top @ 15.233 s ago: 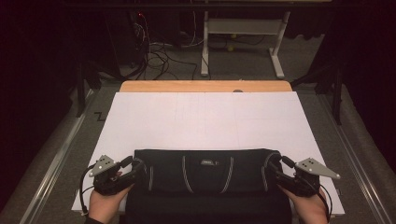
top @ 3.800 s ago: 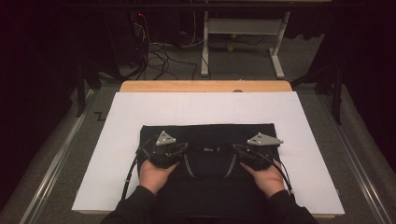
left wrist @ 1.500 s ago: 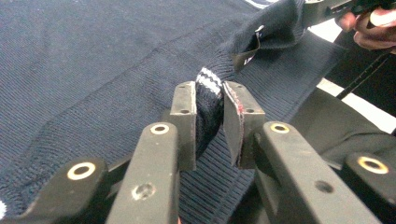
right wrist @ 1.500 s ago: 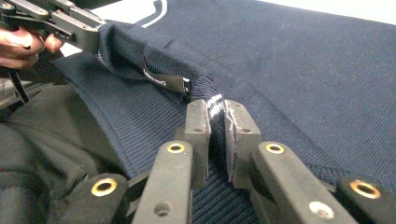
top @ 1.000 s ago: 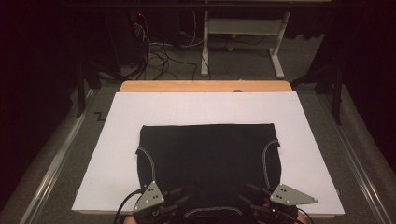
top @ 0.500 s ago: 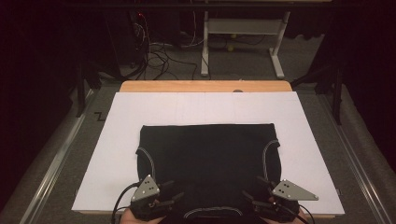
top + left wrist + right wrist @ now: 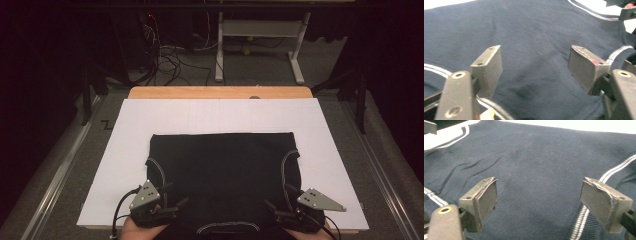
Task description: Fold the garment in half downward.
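Note:
A dark navy garment (image 7: pixel 222 165) with white striped trim lies flat on the white sheet (image 7: pixel 150 120). My left gripper (image 7: pixel 175 196) hovers at the garment's near left corner, beside the striped armhole seam. Its jaws have just been opening and stand open above the cloth (image 7: pixel 531 45), pads apart and pressing on nothing. My right gripper (image 7: pixel 279 197) is at the near right corner, by the other striped seam. Its jaws have just been opening too and stand open over the fabric (image 7: pixel 544 157). The striped neckline (image 7: pixel 227 227) lies between the two hands at the near edge.
The sheet covers a wooden table whose far edge (image 7: pixel 220 92) shows. Metal rails (image 7: pixel 55 175) run along both sides. On the floor beyond the table are a white desk frame (image 7: pixel 260 30) and loose cables (image 7: pixel 170 55). The sheet is bare around the garment.
Both pairs of jaws have spread wider. The left gripper has drifted left and slightly away from the near edge. The right one has barely shifted. The garment lies as before.

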`<state>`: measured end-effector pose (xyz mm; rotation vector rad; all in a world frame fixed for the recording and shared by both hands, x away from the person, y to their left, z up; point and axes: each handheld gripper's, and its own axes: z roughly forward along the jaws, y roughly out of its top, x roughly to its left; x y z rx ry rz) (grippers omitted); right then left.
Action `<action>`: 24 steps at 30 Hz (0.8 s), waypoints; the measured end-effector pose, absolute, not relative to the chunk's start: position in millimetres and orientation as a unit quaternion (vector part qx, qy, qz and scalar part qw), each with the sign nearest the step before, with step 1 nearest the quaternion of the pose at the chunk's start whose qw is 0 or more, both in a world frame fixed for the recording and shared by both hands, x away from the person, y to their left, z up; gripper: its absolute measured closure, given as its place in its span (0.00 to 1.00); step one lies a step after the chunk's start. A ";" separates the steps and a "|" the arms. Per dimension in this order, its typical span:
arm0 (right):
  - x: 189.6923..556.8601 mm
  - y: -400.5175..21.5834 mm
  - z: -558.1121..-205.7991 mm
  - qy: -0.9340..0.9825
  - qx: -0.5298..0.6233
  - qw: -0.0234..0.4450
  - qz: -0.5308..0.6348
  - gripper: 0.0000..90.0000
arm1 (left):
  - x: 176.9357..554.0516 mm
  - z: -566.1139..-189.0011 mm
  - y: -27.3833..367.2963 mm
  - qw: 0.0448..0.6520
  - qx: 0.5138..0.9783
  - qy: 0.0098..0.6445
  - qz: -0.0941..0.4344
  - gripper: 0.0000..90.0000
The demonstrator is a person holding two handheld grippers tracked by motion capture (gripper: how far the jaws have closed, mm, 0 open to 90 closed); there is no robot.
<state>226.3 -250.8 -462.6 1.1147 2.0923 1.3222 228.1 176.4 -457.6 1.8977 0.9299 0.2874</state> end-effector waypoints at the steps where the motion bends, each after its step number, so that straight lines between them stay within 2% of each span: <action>1: 226.7 -251.5 -462.4 0.752 0.403 0.213 0.476 0.14 | 230.8 -457.4 179.1 0.482 0.779 0.385 0.114 0.22; 7: 229.8 -254.6 -462.5 0.749 0.411 0.212 0.475 0.07 | 237.0 -454.7 189.2 0.484 0.770 0.396 0.128 0.13; 12: 232.2 -254.2 -463.6 0.751 0.413 0.211 0.471 0.00 | 244.6 -454.8 195.0 0.479 0.763 0.414 0.131 0.00; 18: 232.8 -254.5 -463.6 0.747 0.417 0.212 0.472 0.00 | 256.9 -455.0 200.7 0.460 0.770 0.419 0.140 0.00; 24: 234.6 -252.6 -461.6 0.745 0.417 0.214 0.475 0.00 | 271.6 -449.1 207.5 0.476 0.756 0.428 0.135 0.00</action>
